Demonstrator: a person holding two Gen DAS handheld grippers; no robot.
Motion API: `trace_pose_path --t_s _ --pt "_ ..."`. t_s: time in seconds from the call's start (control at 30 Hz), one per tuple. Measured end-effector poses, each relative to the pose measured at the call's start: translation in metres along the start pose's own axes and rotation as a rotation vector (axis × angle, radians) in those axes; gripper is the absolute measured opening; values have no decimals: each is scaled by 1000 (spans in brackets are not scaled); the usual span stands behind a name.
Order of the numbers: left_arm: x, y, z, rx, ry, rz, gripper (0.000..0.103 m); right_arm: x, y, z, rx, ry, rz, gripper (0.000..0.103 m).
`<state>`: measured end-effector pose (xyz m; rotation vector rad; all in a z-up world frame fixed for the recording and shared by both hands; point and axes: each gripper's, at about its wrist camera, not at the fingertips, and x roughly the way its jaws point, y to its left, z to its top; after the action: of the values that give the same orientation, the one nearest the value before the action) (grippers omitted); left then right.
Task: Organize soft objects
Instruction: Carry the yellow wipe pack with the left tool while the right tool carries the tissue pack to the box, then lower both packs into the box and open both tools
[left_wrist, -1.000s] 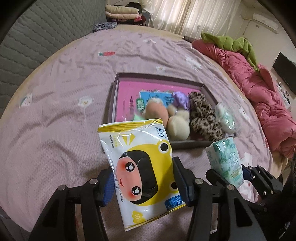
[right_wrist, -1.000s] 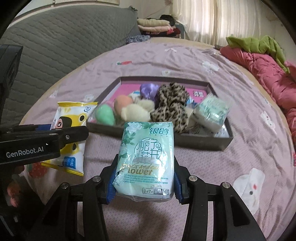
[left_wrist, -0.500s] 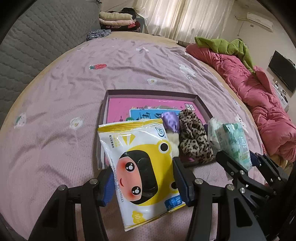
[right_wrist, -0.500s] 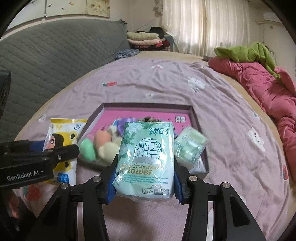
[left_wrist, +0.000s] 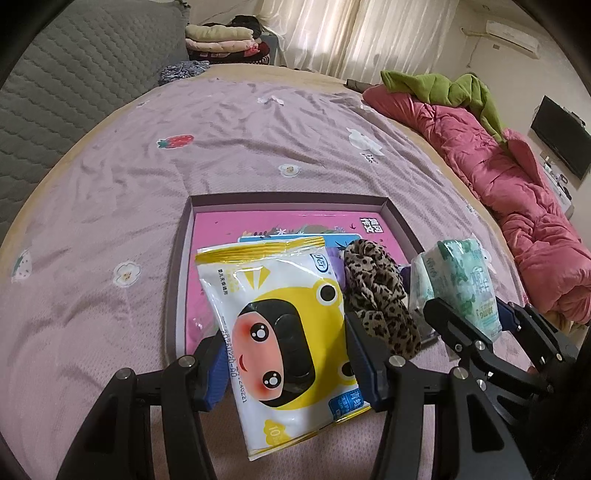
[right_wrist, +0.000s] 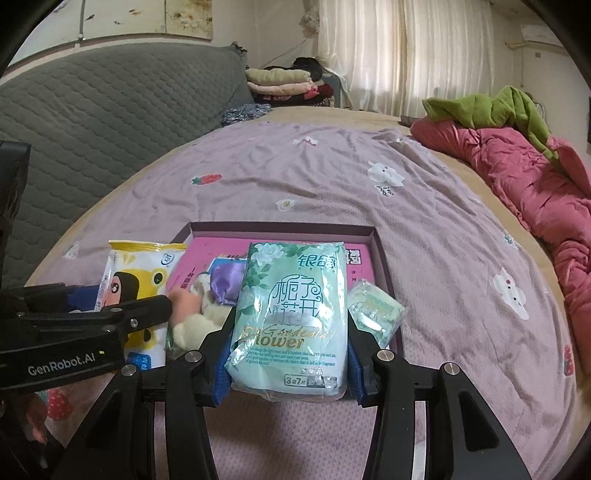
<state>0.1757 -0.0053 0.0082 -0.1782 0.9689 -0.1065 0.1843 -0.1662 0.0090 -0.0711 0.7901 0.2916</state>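
Observation:
My left gripper (left_wrist: 284, 354) is shut on a yellow and white wipes pack (left_wrist: 280, 325) with a cartoon face, held upright over the near edge of a shallow box (left_wrist: 288, 201) with a pink bottom. My right gripper (right_wrist: 290, 363) is shut on a green tissue pack (right_wrist: 291, 314), also raised in front of that box (right_wrist: 280, 226). In the left wrist view the green tissue pack (left_wrist: 461, 284) and the right gripper (left_wrist: 476, 325) show at the right. Inside the box lie a leopard-print soft piece (left_wrist: 380, 299), plush balls (right_wrist: 195, 321), a purple piece (right_wrist: 227, 282) and a second green tissue pack (right_wrist: 375, 312).
The box sits on a bed with a mauve sheet (left_wrist: 236, 133). A pink quilt (left_wrist: 517, 192) with a green garment (left_wrist: 454, 88) lies along the right side. A grey padded headboard (right_wrist: 103, 110) and folded clothes (right_wrist: 284, 83) stand at the back.
Both grippers, still holding their packs, have risen and pulled back from the box, which now looks smaller and further off. The packs now hide more of the box's contents.

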Motion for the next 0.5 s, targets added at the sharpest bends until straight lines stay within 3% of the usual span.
trace_pose_path --t_s 0.5 --pt "46 3 10 8 47 9 56 53 -9 -1 -17 75 18 52"
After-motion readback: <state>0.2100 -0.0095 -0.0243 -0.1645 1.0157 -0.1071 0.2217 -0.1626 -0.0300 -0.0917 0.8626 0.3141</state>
